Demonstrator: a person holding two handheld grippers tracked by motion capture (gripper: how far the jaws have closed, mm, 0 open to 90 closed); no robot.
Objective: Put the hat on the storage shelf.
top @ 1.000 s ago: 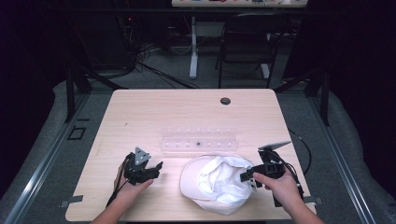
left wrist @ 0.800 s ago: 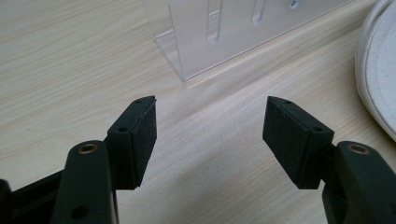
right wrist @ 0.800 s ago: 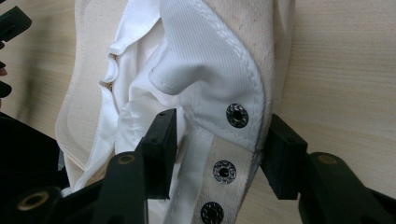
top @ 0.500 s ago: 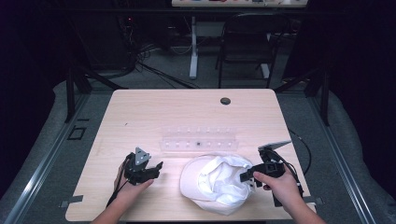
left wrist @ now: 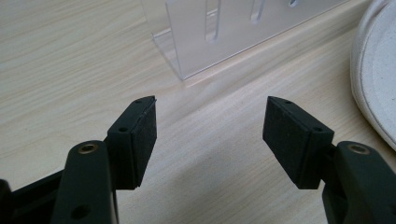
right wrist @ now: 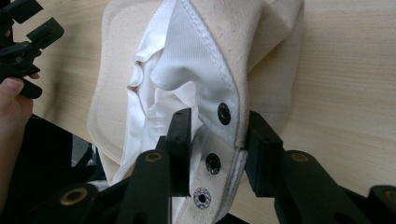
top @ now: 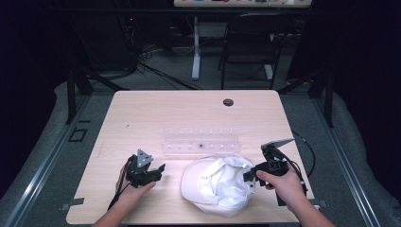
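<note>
A white cap (top: 217, 187) lies upside down on the table's near side, its lining bunched up. My right gripper (top: 248, 177) reaches into its right edge. In the right gripper view the jaws have just been closing, and my right gripper (right wrist: 218, 114) is now shut on the cap's (right wrist: 261, 42) rear band, where the black snaps sit between the pads. My left gripper (top: 158, 170) rests on the wood left of the cap. In its own view my left gripper (left wrist: 210, 100) is open over bare table, with the cap's brim (left wrist: 376, 70) at the right edge.
A clear plastic rack (top: 201, 141) with a row of slots stands just beyond the cap, close ahead of the left jaws (left wrist: 224, 32). The wooden table (top: 165, 113) has a black round grommet (top: 228, 102) near its far edge. A chair (top: 250, 42) stands behind the table.
Both hands and the cap stay where they were. The right gripper's jaws look slightly closer together at the cap's rear edge.
</note>
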